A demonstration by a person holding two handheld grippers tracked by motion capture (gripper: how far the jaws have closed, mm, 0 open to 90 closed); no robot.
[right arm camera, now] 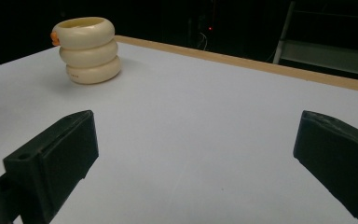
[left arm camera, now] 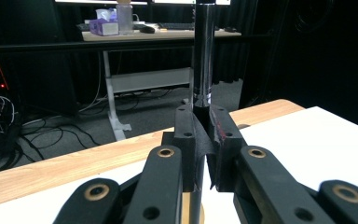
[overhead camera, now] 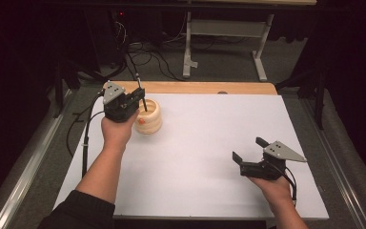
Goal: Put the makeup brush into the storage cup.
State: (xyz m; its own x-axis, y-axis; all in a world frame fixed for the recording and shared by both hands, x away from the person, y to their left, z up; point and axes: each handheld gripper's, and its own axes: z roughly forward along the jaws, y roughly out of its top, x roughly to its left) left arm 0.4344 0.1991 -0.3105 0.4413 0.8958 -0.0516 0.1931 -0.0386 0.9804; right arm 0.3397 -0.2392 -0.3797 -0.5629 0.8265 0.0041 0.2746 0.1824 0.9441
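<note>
A cream ribbed holder [overhead camera: 149, 118] made of three stacked rings, with a small orange piece on its side, stands at the far left of the white sheet [overhead camera: 205, 157]; it also appears as the holder [right arm camera: 89, 49] in the right gripper view. My left gripper [overhead camera: 140, 98] is shut on a thin black pen [overhead camera: 142, 95], held nearly upright, its lower end at the holder's opening. In the left gripper view the pen [left arm camera: 204, 60] rises from between the closed jaws of the gripper [left arm camera: 204, 135]. My right gripper [overhead camera: 248, 148] rests low at the near right, open and holding nothing, as its own view [right arm camera: 191, 154] confirms.
The white sheet covers a wooden table whose bare far edge [overhead camera: 195, 88] shows behind the holder. Past it are cables on the floor and a desk frame [overhead camera: 224, 33]. A metal rail [overhead camera: 26, 176] runs along the left side.
</note>
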